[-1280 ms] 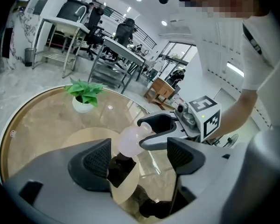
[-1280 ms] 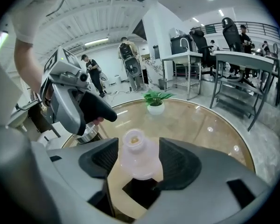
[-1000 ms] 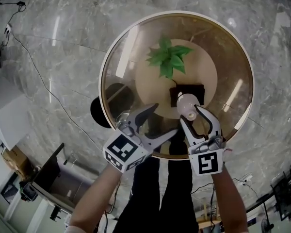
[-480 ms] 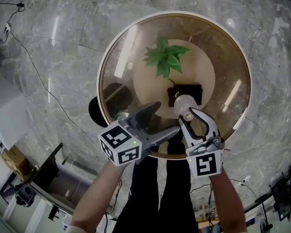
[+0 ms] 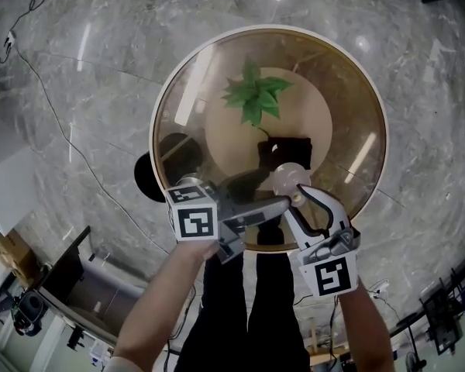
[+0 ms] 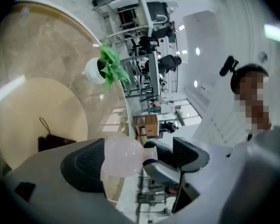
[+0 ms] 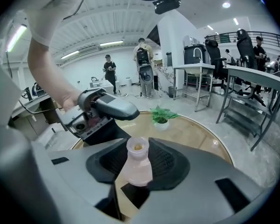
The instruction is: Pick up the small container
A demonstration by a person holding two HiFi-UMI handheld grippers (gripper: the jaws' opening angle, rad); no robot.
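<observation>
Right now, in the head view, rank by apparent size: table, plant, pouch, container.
1. table
2. plant
3. pouch, close to the plant
4. container, smallest even though held nearer the camera

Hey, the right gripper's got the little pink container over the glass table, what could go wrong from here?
1. The right gripper, whose jaws have just closed, pinches the small container near its neck; the smooth bulb might slip out and drop on the glass table.
2. The left gripper, whose jaws have just been opening, has the bulb between them, beside one pad; a bump there could knock it loose.
</observation>
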